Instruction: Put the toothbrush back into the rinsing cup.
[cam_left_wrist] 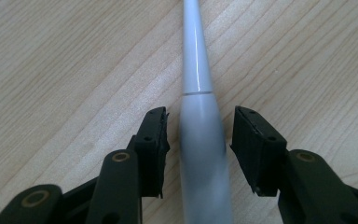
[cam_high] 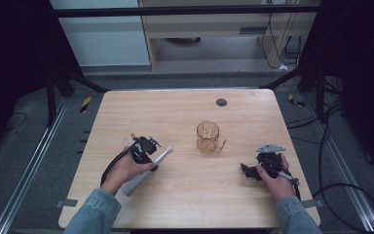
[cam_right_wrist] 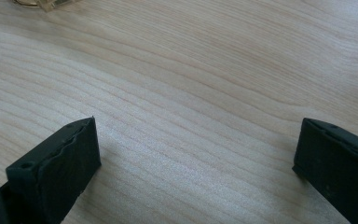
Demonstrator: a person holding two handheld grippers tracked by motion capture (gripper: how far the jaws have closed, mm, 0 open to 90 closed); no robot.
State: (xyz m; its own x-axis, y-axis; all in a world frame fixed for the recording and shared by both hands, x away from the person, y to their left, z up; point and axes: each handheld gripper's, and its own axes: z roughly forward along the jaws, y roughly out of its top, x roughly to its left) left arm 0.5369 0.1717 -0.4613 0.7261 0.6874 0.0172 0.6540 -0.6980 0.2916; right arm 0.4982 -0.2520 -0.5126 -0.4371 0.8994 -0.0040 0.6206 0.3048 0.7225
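Wooden table (cam_high: pixel 185 195) w/ dark floor around it. L gripper (cam_left_wrist: pixel 199 140) near the table's left edge straddles a white electric toothbrush (cam_left_wrist: pixel 200 140) lying flat; its 2 jaws sit beside the handle w/ small gaps, not pressing yet. R gripper (cam_right_wrist: pixel 196 154) near the right edge, jaws wide apart, nothing btwn. Amber glass mug (cam_high: pixel 209 138) stands mid-table.

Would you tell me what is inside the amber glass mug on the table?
The mug looks empty: through its clear amber glass the table shows. Its far inner wall and bottom are too small to check.
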